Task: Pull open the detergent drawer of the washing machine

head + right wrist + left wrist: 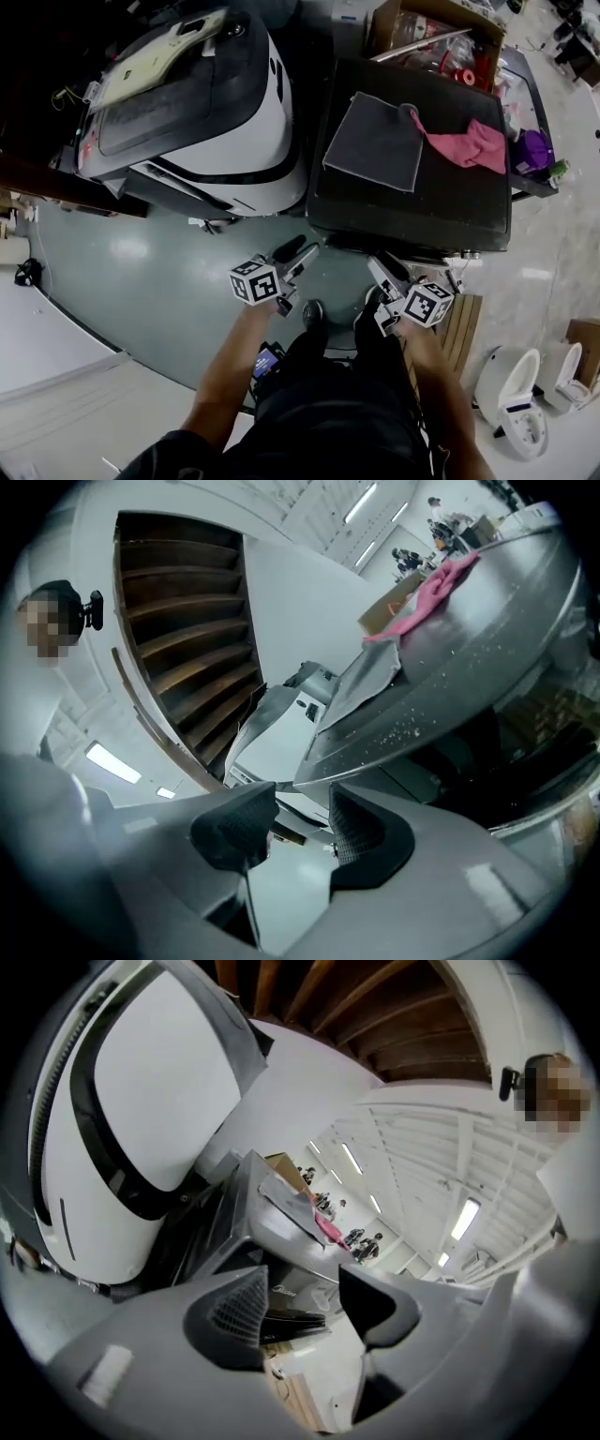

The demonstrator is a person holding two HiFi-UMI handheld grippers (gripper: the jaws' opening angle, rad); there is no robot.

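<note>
Washing machine point(412, 202) is standing at twelve o'clock from me, its dark lid carrying a grey cloth point(375, 141) and a pink cloth point(473, 145). The detergent drawer is sitting somewhere on the front face under the lid's near edge; I am not making it out in any view. I am holding the right gripper point(382, 270) just below that edge and the left gripper point(295, 249) off the near-left corner, the machine at its one o'clock. Both are showing jaws slightly apart, gripping nothing. I am judging the right nearer, with the pull running toward six o'clock.
</note>
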